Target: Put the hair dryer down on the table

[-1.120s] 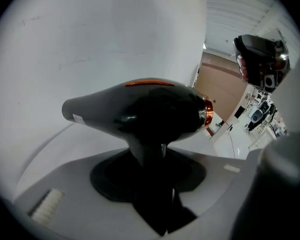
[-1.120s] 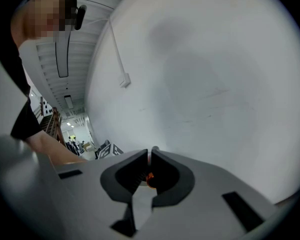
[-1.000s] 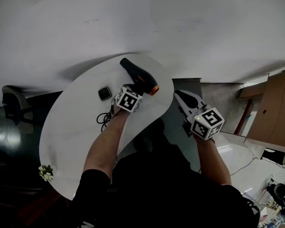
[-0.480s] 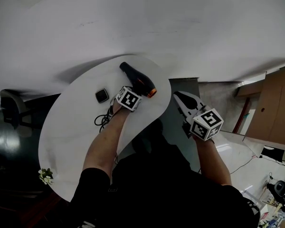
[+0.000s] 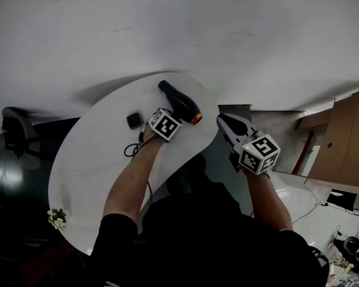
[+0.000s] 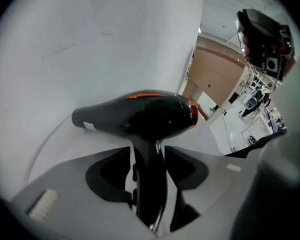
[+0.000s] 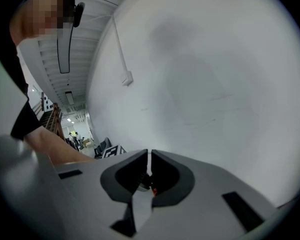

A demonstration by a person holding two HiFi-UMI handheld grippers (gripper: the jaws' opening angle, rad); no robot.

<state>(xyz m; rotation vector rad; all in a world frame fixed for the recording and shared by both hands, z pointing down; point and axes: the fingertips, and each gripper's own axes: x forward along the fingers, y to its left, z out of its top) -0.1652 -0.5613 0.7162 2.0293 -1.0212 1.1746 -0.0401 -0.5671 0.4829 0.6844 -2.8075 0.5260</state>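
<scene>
Now, at one o'clock on the table [image 5: 96, 160], the left gripper [image 6: 149, 154] is opening its jaws around the hair dryer [image 6: 140, 115] handle, so next it should back straight out.

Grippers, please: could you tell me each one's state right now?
Left gripper: jaws opening, hair dryer handle between them.
Right gripper: shut, empty.

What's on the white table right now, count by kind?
hair dryer: 1
small square dark device: 1
black cable: 1
flower sprig: 1
Total: 4
</scene>
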